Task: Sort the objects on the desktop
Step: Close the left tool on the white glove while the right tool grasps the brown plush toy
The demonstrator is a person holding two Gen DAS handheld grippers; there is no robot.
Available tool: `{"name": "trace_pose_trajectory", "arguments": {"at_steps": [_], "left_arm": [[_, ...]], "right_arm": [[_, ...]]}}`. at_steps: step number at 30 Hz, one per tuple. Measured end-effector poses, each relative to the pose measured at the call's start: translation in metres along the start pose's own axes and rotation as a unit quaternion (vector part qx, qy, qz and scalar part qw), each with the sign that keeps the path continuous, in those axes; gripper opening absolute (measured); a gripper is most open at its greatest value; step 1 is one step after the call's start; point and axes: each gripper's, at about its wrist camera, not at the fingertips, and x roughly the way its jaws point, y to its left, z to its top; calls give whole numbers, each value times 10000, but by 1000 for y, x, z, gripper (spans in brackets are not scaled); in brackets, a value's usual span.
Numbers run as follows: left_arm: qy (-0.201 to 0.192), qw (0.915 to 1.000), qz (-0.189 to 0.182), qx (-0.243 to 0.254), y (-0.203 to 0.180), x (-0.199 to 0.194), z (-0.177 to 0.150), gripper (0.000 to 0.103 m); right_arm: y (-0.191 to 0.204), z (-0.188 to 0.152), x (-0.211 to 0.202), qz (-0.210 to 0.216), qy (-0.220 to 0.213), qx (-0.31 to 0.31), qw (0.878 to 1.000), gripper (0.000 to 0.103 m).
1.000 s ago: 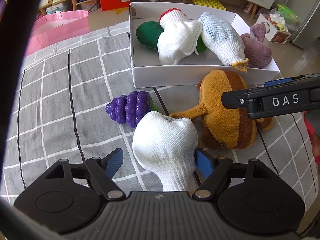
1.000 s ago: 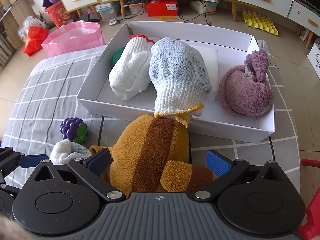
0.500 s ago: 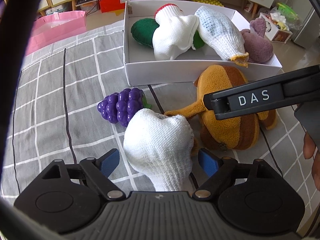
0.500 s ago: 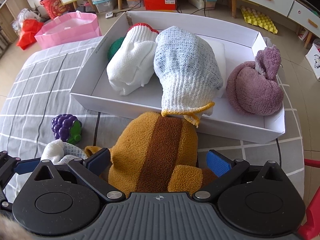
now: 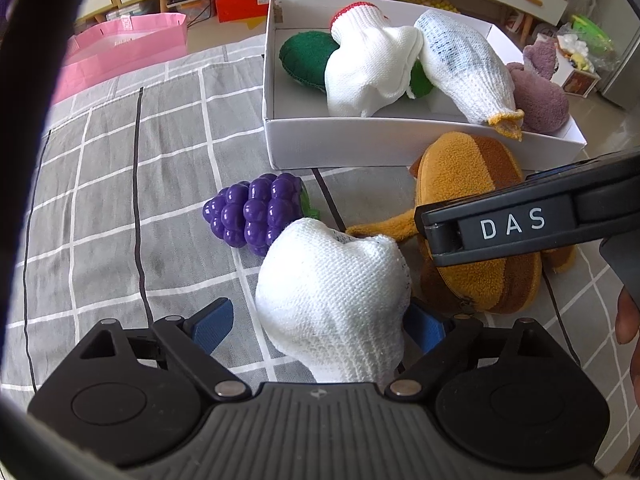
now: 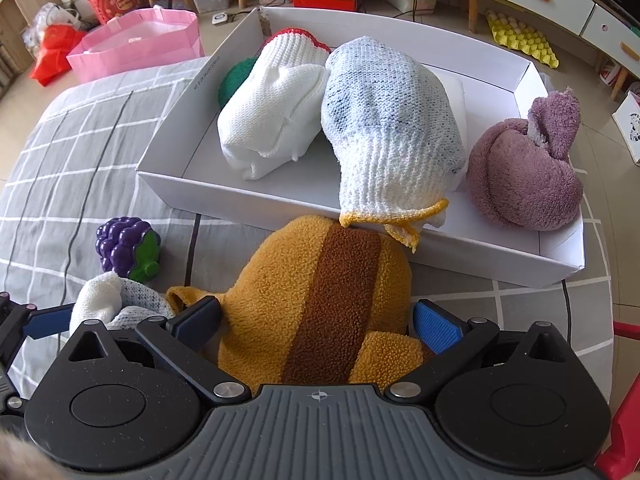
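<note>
Two soft things lie between our jaws, one to each gripper. The left gripper (image 5: 318, 326) has its jaws spread around a white knitted glove (image 5: 334, 300); the blue pads stand on either side of it, and we cannot tell whether they touch the knit. The right gripper (image 6: 318, 322) has its jaws spread wide around a tan plush toy with a brown stripe (image 6: 320, 292) — the left pad sits close against the fleece, the right pad just beside it.

Taking the white box (image 5: 360, 148) as our landmark: the plush toy lies just in front of its near wall, and the white glove lies in front of that wall too, left of the toy and touching it. A purple toy grape bunch (image 5: 254, 212) rests in front of the box's left corner, just beyond the glove. All three sit on the grey checked cloth (image 5: 120, 200) that covers the tabletop.

Inside the box we see a red-cuffed white glove (image 6: 272, 112) toward the left wall, lying over a green felt piece (image 6: 234, 78). Beside it is a blue-flecked glove (image 6: 388, 120) whose yellow cuff hangs over the near wall — right above the plush toy. A mauve towel bundle (image 6: 524, 172) fills the right end.

Beyond the box's left side, on the floor, stands a pink bag (image 6: 136, 44).
</note>
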Motion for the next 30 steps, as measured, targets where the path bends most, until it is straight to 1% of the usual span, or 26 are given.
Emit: {"name": "trace_pose_trajectory", "arguments": {"at_steps": [5, 6, 7, 9, 10, 12, 20, 23, 30], "left_arm": [[2, 10000, 19, -13, 6, -1, -3, 87], [7, 10000, -9, -32, 7, -2, -3, 82], [5, 10000, -46, -36, 7, -4, -4, 75], [9, 9999, -121, -4, 6, -7, -5, 67], [-5, 10000, -83, 36, 5, -9, -7, 66], [-27, 9999, -60, 116, 4, -11, -10, 64], [-77, 9998, -83, 162, 12, -23, -22, 63], [-117, 9996, -53, 239, 13, -28, -28, 63], [-184, 9991, -13, 370, 22, -40, -41, 63]], "right_arm": [[2, 0, 2, -49, 40, -14, 10000, 102], [2, 0, 2, -55, 57, -8, 10000, 102], [2, 0, 3, -65, 80, -17, 9999, 102], [3, -1, 4, -113, 132, -68, 9998, 102], [3, -2, 3, -122, 136, -84, 9998, 101], [3, -3, 2, -130, 140, -109, 9998, 100], [-1, -6, -3, -78, 155, -98, 9998, 95], [0, -9, -5, -6, 164, -78, 9998, 92], [2, -15, -15, 6, 124, -179, 9998, 84]]}}
